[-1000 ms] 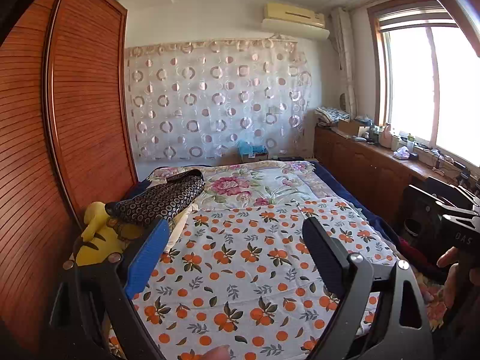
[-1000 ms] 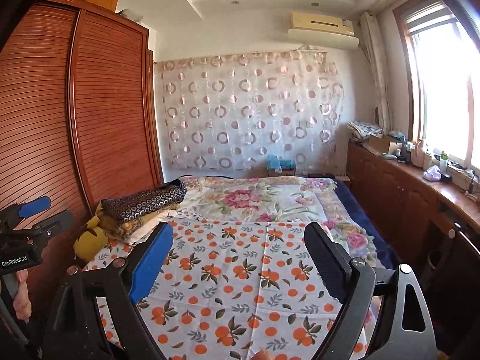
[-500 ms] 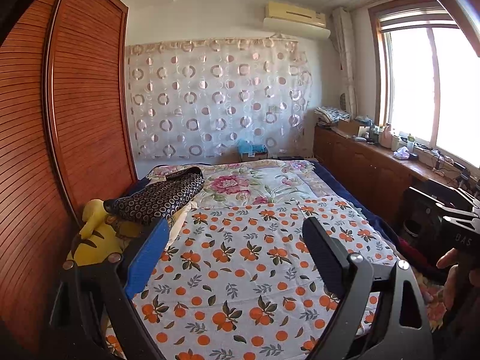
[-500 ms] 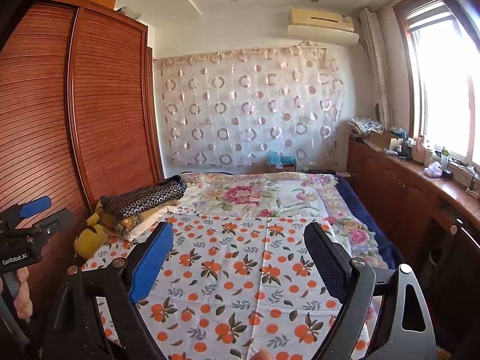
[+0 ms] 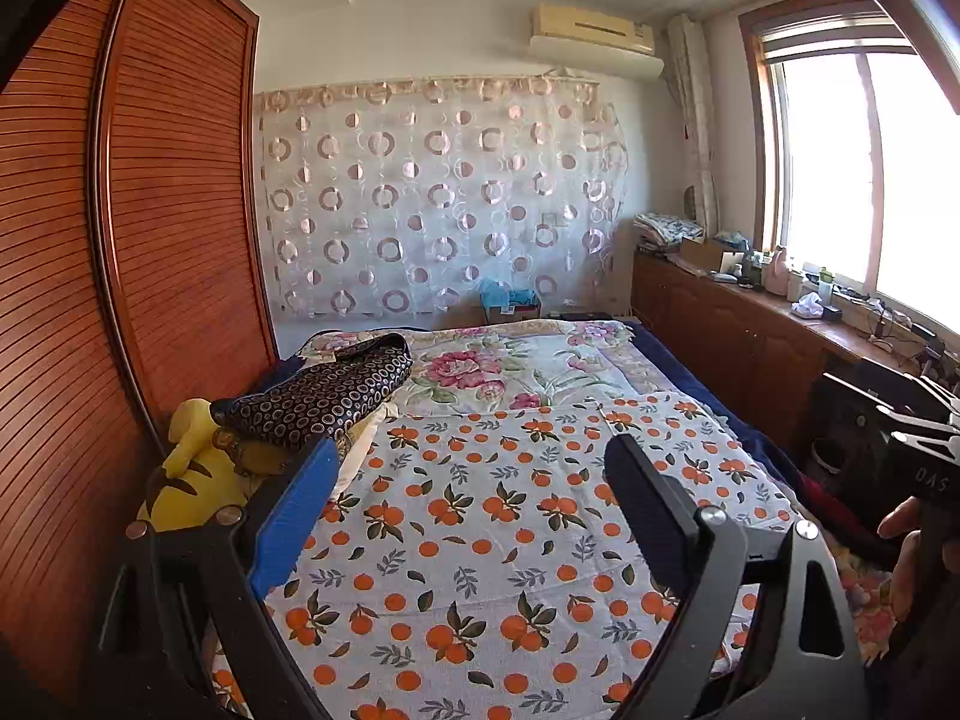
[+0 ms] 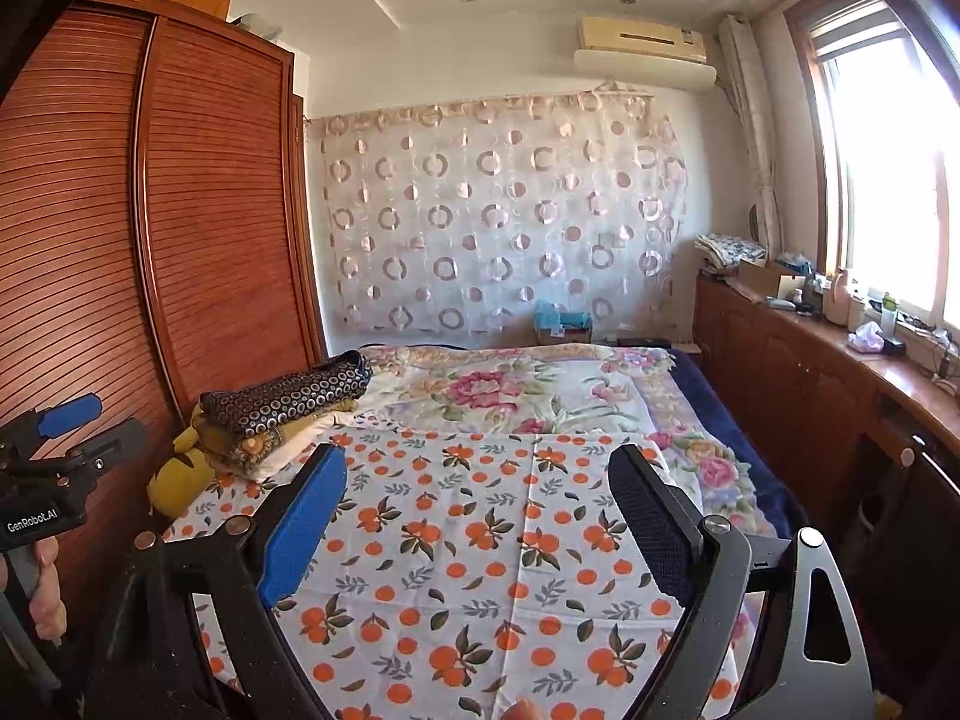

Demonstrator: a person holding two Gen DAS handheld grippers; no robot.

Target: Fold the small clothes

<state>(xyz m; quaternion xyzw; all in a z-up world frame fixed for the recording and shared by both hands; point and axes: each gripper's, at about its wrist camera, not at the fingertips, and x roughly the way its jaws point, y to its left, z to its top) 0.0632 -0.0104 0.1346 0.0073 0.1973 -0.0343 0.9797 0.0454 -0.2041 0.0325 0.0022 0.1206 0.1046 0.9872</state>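
I have both grippers held above the near end of the bed (image 5: 690, 384), facing its far end. My left gripper (image 5: 471, 495) has its jaws spread wide with nothing between them; through the gap I see only the orange-print cloth (image 5: 480, 516). My right gripper (image 6: 477, 501) is just as wide open and also holds nothing.

The orange-print cloth lies spread flat over the near half of the bed, reaching close to the left and right edges. In the right wrist view (image 6: 498, 540) faint creases cross it. Beyond it, towards the far end, the floral bedcover (image 5: 528, 366) is exposed.

At the left edge of the bed, about midway along, sits a stack of folded clothes (image 6: 282, 414). Its top piece is a dark garment with ring pattern (image 5: 324, 393); under it I see mustard and white layers. A yellow plush toy (image 5: 186, 474) lies just beside the stack, against the wooden wardrobe (image 5: 150, 228).

In the left wrist view my right hand (image 5: 906, 546) shows at the right border gripping the other tool; in the right wrist view my left hand (image 6: 45, 588) shows at the left border.

A curtain with circles (image 6: 498, 216) hangs on the far wall, and a wooden counter (image 6: 840, 354) with clutter runs under the window along the right.
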